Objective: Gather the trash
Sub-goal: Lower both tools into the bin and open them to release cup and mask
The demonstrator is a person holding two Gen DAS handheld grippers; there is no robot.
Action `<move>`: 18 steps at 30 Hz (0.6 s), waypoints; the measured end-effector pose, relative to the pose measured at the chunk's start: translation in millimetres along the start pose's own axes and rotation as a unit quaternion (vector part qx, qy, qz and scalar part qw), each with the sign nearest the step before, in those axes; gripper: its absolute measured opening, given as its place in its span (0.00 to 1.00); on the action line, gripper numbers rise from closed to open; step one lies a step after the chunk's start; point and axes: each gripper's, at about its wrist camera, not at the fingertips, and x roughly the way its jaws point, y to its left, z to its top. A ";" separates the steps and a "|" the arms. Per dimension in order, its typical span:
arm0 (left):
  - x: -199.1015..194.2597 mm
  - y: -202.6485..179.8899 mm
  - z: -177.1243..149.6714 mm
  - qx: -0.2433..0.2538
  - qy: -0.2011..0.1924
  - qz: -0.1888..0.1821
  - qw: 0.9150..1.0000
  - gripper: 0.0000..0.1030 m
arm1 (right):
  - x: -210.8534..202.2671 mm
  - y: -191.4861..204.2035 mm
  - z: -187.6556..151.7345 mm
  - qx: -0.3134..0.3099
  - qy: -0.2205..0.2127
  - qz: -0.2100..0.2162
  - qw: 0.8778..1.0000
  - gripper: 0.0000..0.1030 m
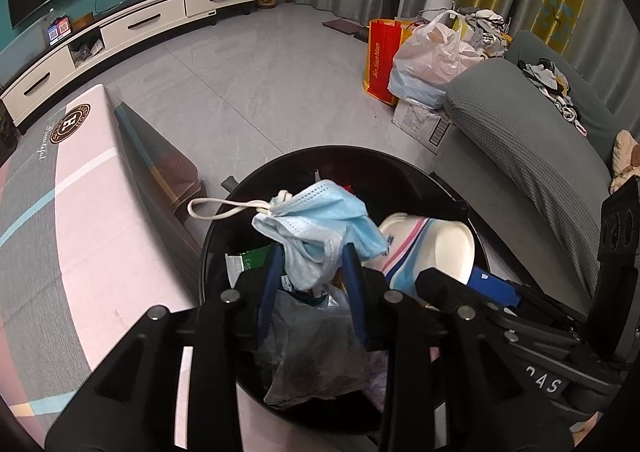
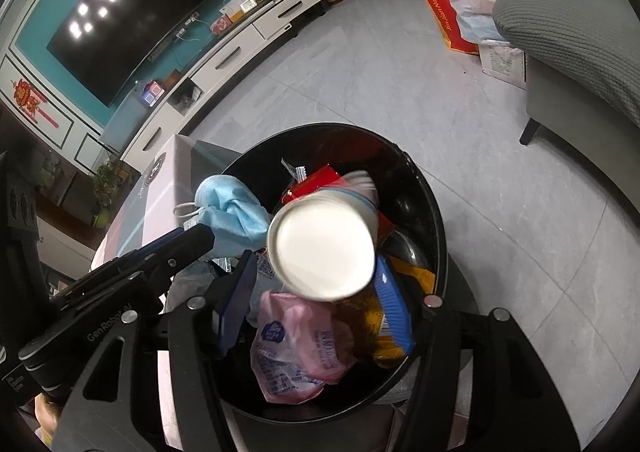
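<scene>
A black round trash bin point(image 1: 248, 188) point(image 2: 424, 188) stands on the floor, filled with wrappers and bags. My left gripper point(image 1: 310, 256) is shut on a crumpled blue face mask point(image 1: 320, 220) and holds it over the bin; the mask also shows in the right wrist view point(image 2: 230, 212). My right gripper point(image 2: 316, 264) is over the bin with a white paper cup point(image 2: 322, 248) between its blue fingers, bottom toward the camera; the cup is motion-blurred. The cup also shows in the left wrist view point(image 1: 436, 248).
A low table with a pink and grey cloth point(image 1: 80, 212) stands left of the bin. A grey sofa point(image 1: 520, 140) is on the right. Shopping bags point(image 1: 424, 56) and a cardboard box sit on the floor beyond. A TV cabinet point(image 1: 132, 28) lines the far wall.
</scene>
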 end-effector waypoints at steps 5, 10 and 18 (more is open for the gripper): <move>-0.1 0.4 0.1 -0.002 0.000 -0.002 1.000 0.34 | 0.4 -0.2 0.3 -0.002 0.001 -0.003 1.000 0.57; -3.2 -1.1 1.0 0.001 -0.004 -0.003 1.000 0.39 | -1.8 -0.3 0.5 -0.001 -0.003 -0.003 1.000 0.57; -10.3 -5.5 2.8 0.011 -0.015 0.000 1.000 0.46 | -8.6 -0.3 1.2 -0.002 -0.012 -0.007 1.000 0.59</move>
